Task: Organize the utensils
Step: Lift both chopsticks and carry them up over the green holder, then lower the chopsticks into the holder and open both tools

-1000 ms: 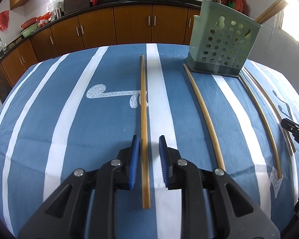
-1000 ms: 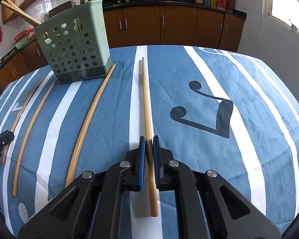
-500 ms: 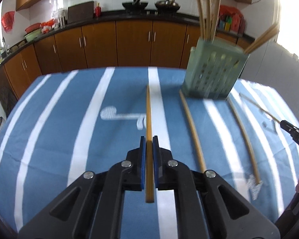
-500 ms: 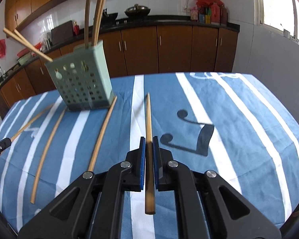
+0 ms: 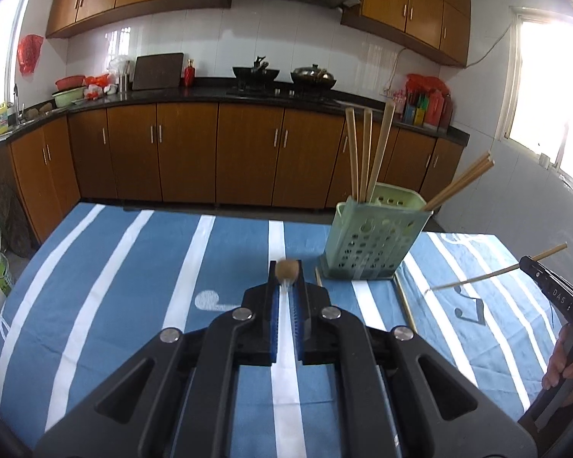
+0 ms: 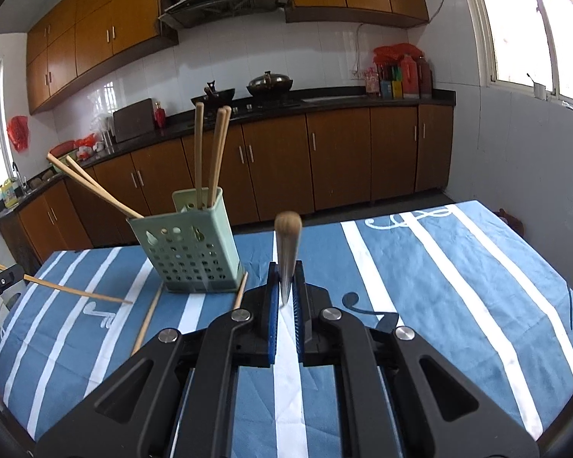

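Blue-padded jaws of the left gripper (image 5: 286, 286) are clamped on a slim bamboo chopstick (image 5: 287, 270), seen end-on at frame centre. The right gripper (image 6: 285, 286) pinches its own blurred wooden chopstick (image 6: 286, 244), likely lifted clear of the blue-and-white striped tablecloth (image 6: 458, 267). A pale green perforated plastic utensil holder (image 6: 187, 252) stands left of centre, with loose chopsticks (image 6: 149, 316) lying beside it.

chopsticks (image 6: 287, 252) – matt pale wood | holder (image 6: 189, 252) – perforated green plastic, smooth | tabletop (image 6: 458, 286) cloth – soft matt weave | jaws – ribbed blue pads, black plastic
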